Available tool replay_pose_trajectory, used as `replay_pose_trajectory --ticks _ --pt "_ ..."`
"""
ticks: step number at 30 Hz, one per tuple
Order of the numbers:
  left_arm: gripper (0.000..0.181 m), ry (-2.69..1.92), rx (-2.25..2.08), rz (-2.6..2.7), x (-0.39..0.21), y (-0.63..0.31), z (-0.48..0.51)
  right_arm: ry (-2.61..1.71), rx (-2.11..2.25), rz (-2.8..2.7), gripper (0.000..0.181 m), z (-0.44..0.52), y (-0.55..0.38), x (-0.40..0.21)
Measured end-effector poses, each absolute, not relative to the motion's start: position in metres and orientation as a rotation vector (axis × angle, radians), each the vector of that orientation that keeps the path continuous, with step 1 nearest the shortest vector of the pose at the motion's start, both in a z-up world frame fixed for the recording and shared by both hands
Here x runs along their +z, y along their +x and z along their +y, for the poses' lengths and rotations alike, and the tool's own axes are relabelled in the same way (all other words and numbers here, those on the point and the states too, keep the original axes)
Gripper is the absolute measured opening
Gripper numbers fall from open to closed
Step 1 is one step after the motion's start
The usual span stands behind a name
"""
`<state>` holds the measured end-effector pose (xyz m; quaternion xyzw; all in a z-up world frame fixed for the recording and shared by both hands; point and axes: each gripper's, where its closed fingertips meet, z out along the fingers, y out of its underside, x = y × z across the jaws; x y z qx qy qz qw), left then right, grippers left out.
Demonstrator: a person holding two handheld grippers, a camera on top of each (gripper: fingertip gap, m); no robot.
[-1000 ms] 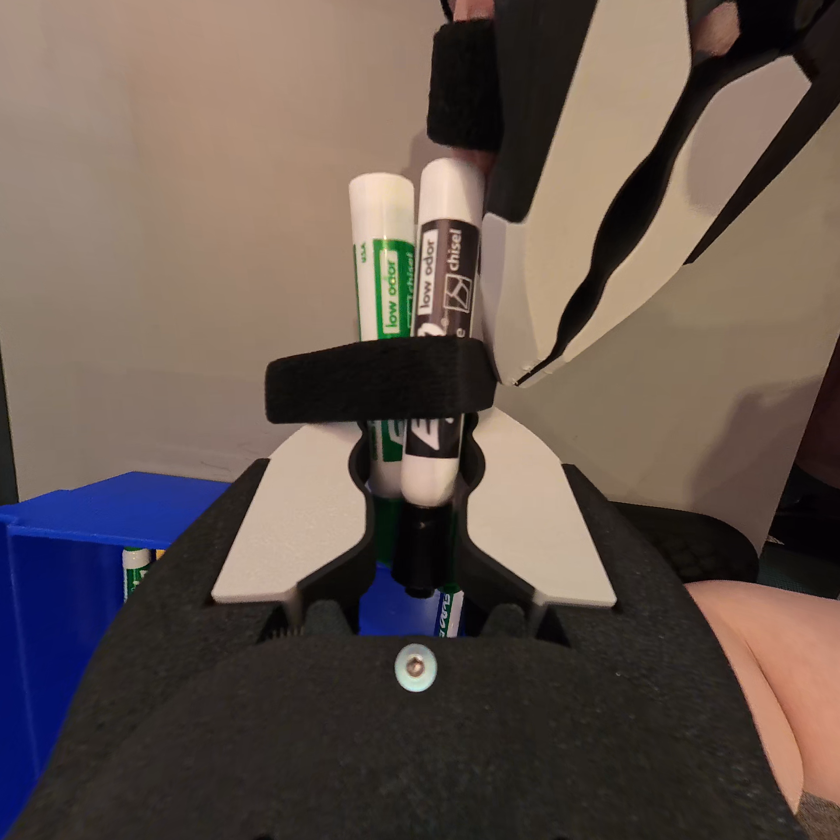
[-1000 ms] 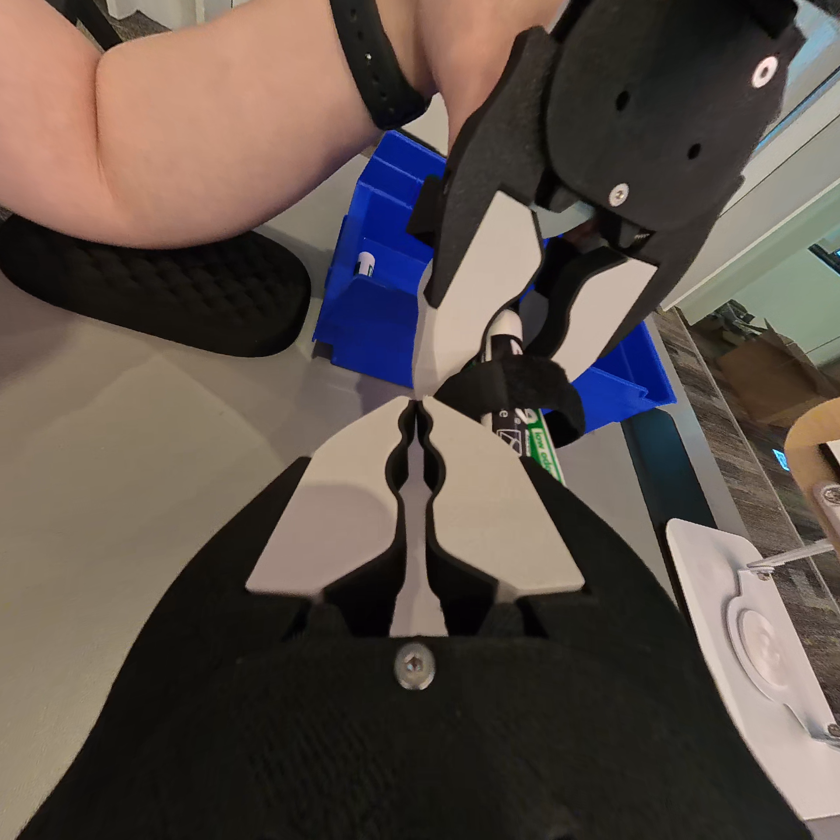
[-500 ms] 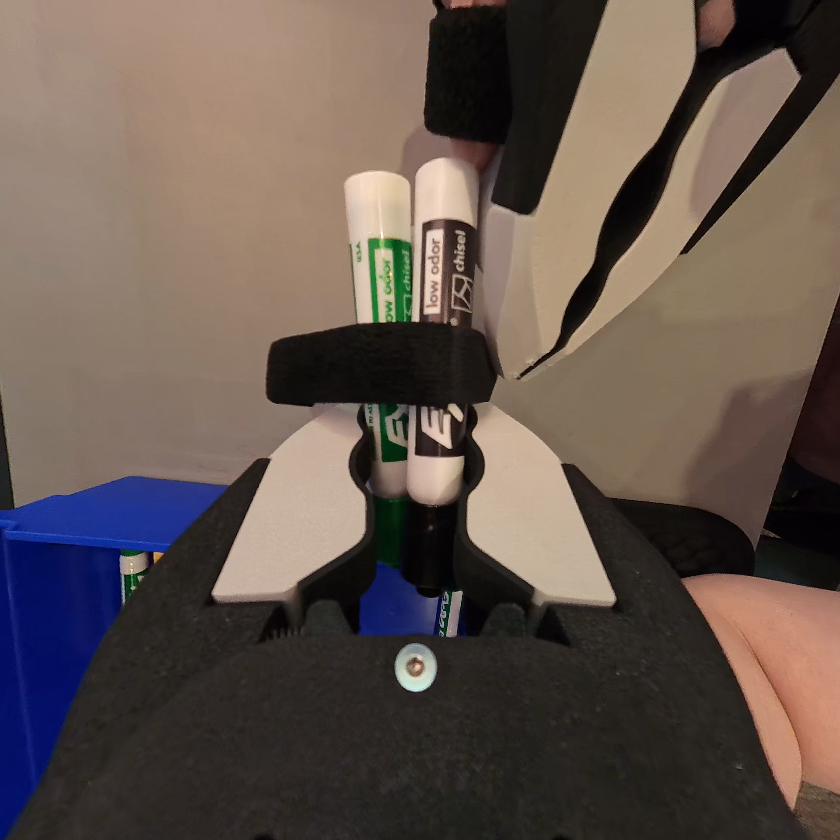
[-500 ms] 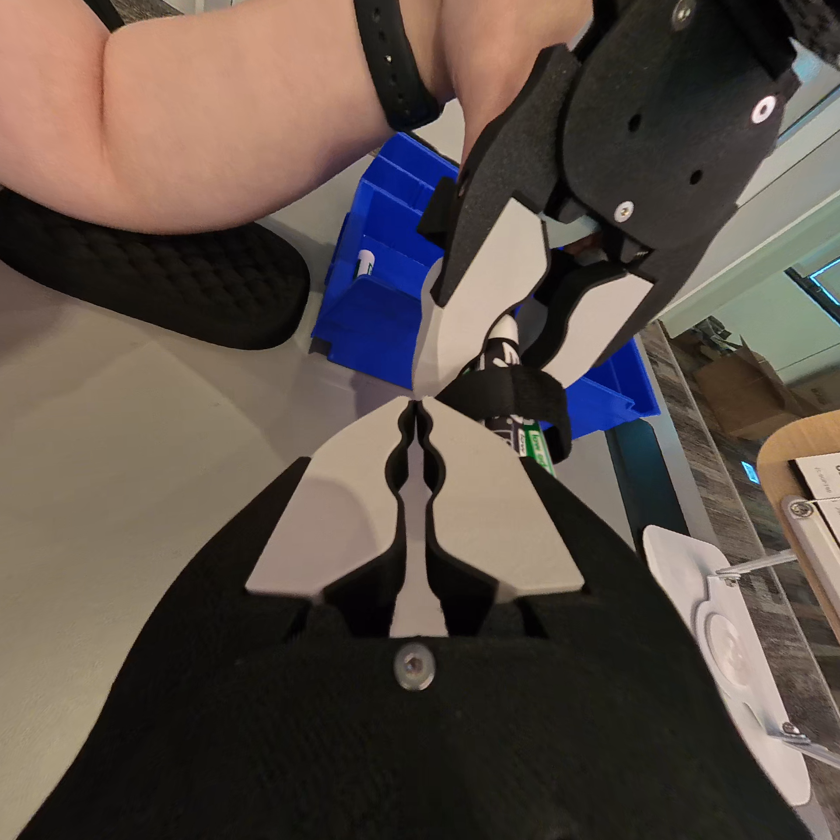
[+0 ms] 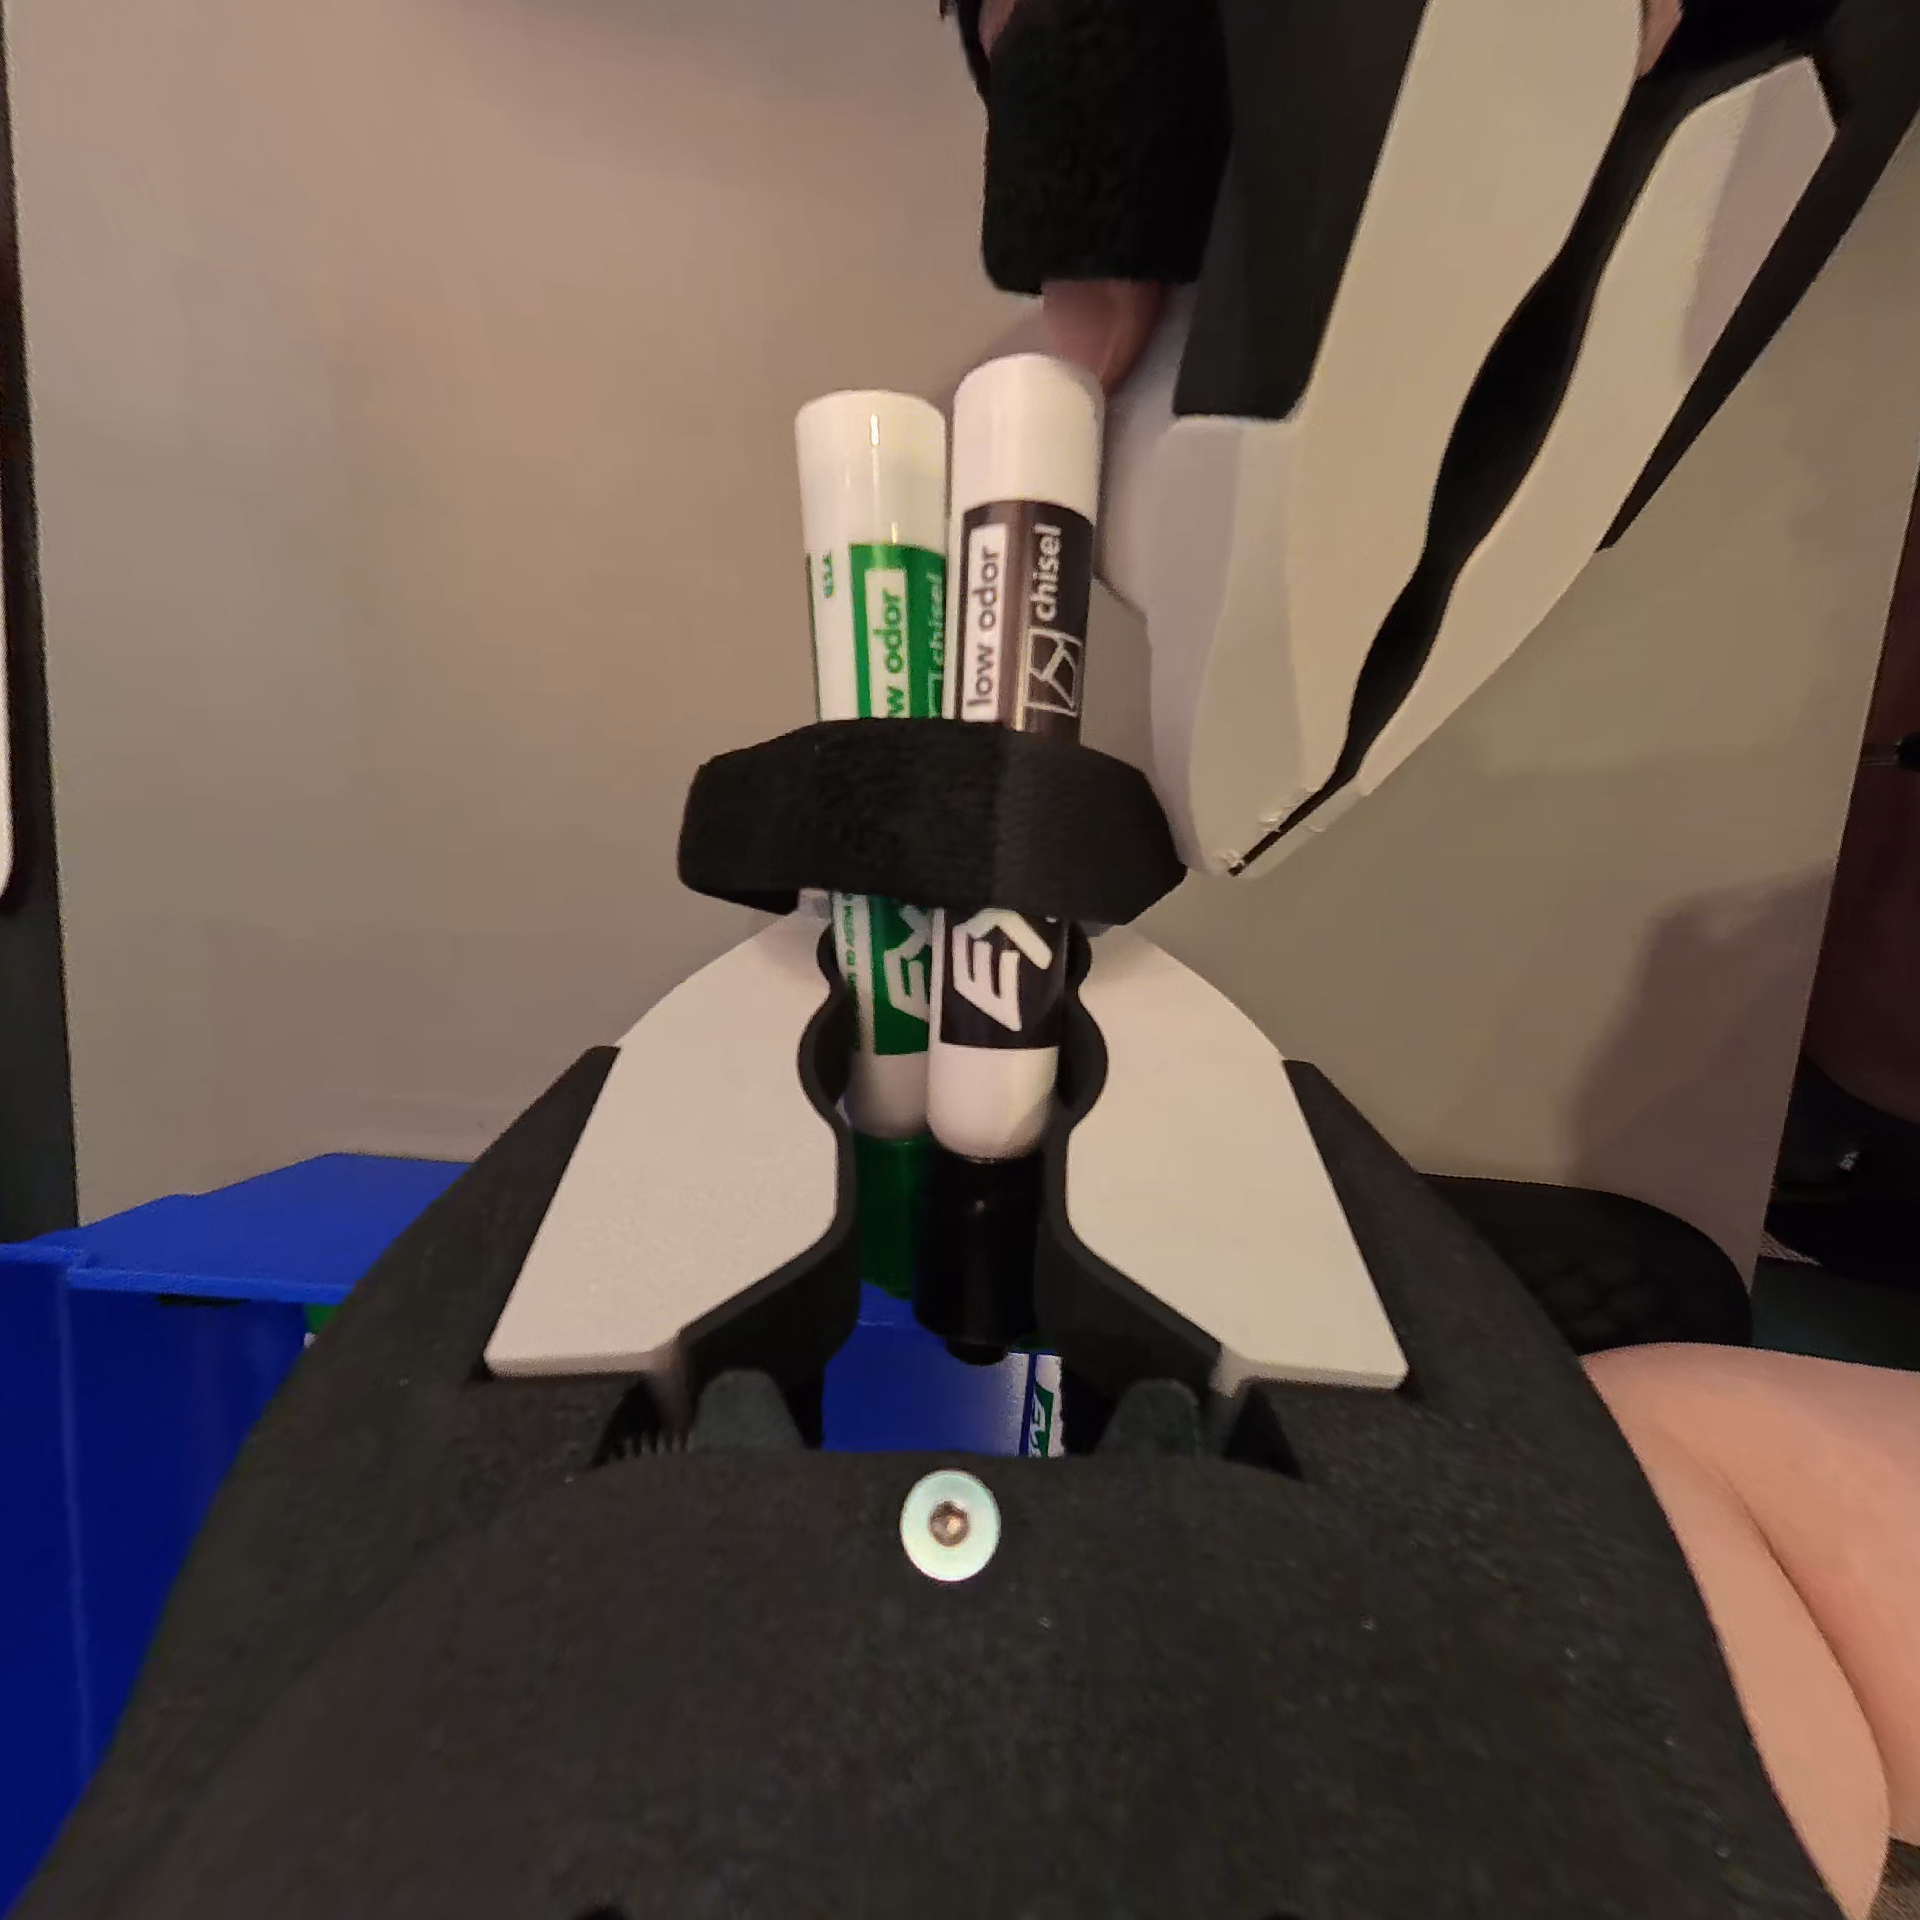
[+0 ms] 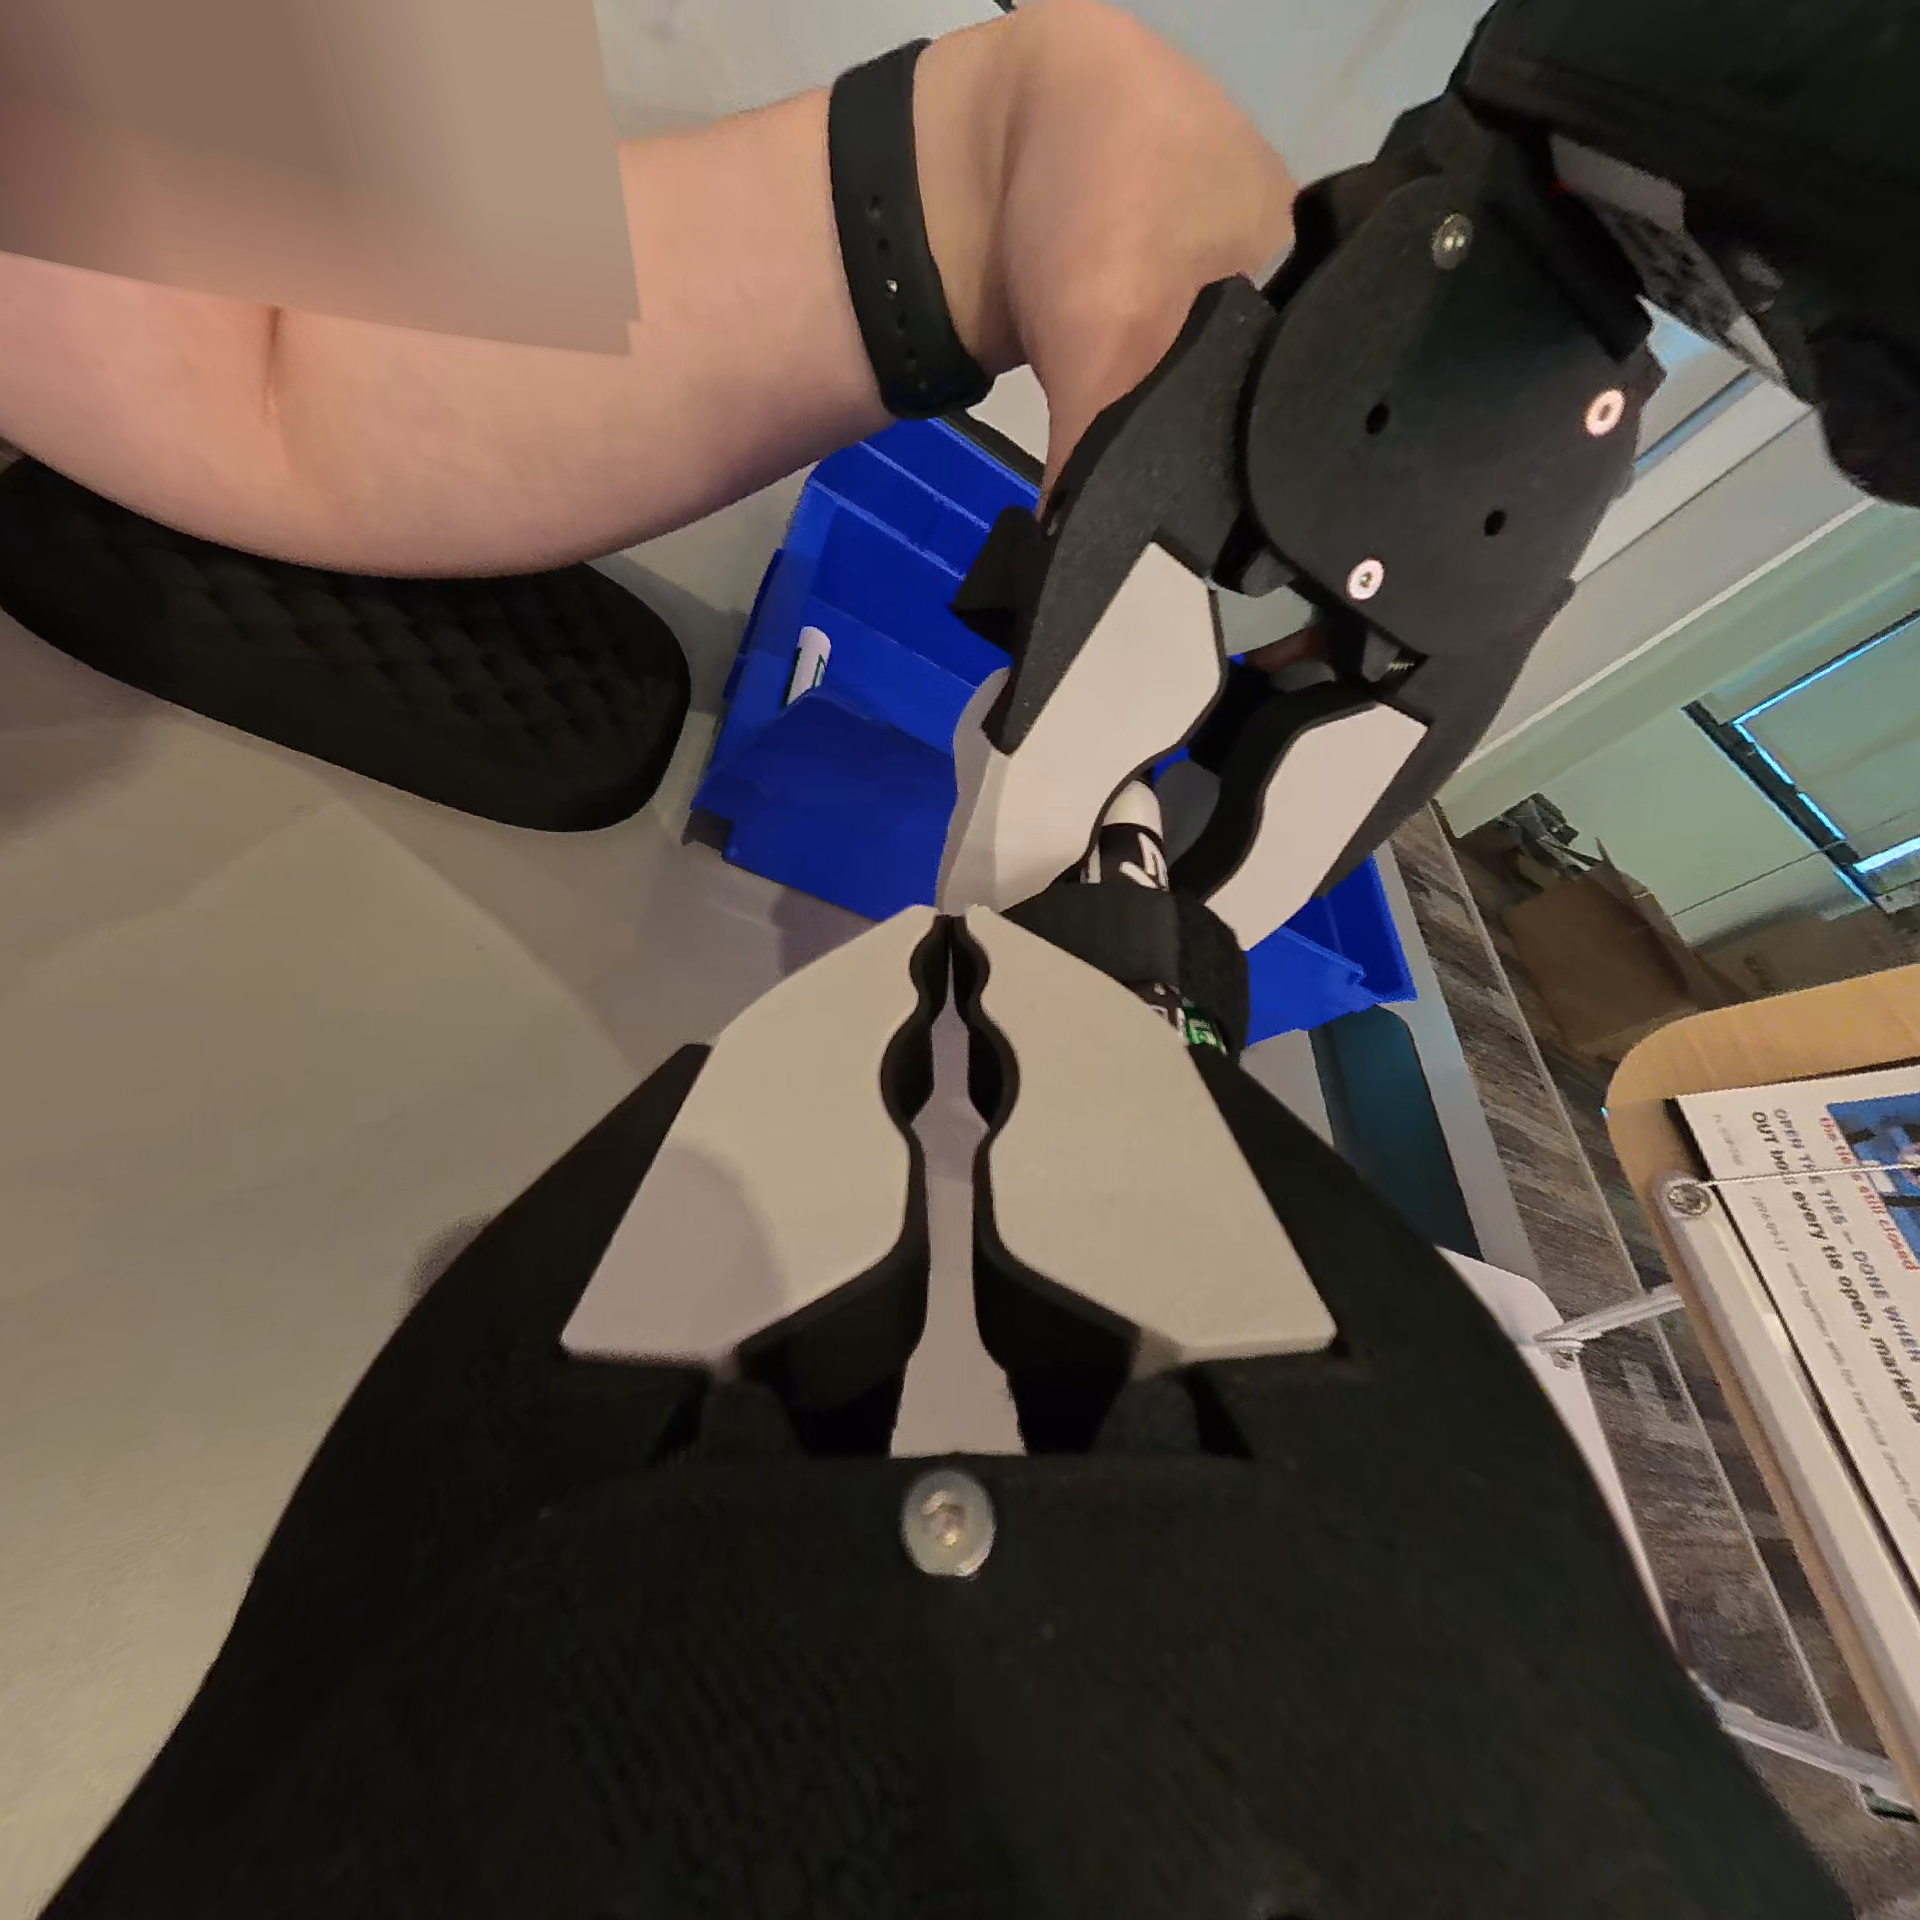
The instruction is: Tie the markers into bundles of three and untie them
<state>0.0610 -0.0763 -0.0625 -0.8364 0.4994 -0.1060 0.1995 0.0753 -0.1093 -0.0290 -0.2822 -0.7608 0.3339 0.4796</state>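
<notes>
My left gripper (image 5: 951,935) is shut on a bundle of markers held upright. A green marker (image 5: 873,582) and a black marker (image 5: 1023,582) show; any third one is hidden. A black strap (image 5: 914,821) loops loosely round them just above the jaws. My right gripper (image 5: 1247,857) comes in from the upper right, jaws shut, its tip touching the strap's right corner. I cannot see anything pinched in it. In the right wrist view my right gripper (image 6: 951,920) meets the left gripper (image 6: 1122,883) beside the strap (image 6: 1153,940).
A blue bin (image 6: 862,748) with loose markers (image 6: 810,665) sits on the grey table below the grippers; it also shows in the left wrist view (image 5: 156,1351). A black padded rest (image 6: 343,665) lies under the person's forearm (image 6: 520,416). A framed paper sign (image 6: 1818,1299) stands at right. Spacing between my two grippers at the tips: around 5 cm.
The strap has slid up the markers a little, off the left jaws. The right gripper stays shut at the strap's right end; its view has swung to show the sign.
</notes>
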Motion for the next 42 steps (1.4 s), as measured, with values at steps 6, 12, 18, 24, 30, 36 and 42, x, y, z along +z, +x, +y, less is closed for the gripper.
replay_pose_trajectory --ticks 6,12,18,24,30,36,42 --pt "0.036 -2.32 -0.304 1.366 -0.058 0.061 -0.073 -0.674 0.822 -1.844 0.001 -0.112 0.077 -0.024" --pt "0.035 -2.31 -0.311 1.331 -0.052 0.059 -0.071 -0.72 0.899 -1.806 0.001 -0.108 0.078 -0.018" --pt "0.019 -2.314 -0.323 1.341 -0.054 0.058 -0.073 -0.697 0.84 -1.831 0.001 -0.108 0.076 -0.025" --pt "0.019 -2.389 -0.28 1.36 -0.069 0.055 -0.071 -0.742 0.826 -1.782 0.001 -0.089 0.082 -0.015" --pt "0.019 -2.398 -0.241 1.24 -0.057 0.033 -0.069 -1.018 0.944 -1.481 0.018 -0.026 0.083 -0.002" --pt "0.019 -2.372 -0.192 1.089 -0.037 0.005 -0.068 -1.263 1.049 -1.635 0.034 -0.021 0.068 -0.069" --pt "0.019 -2.364 -0.257 1.05 -0.034 0.007 -0.066 -1.19 1.096 -1.692 0.036 -0.039 0.058 -0.092"
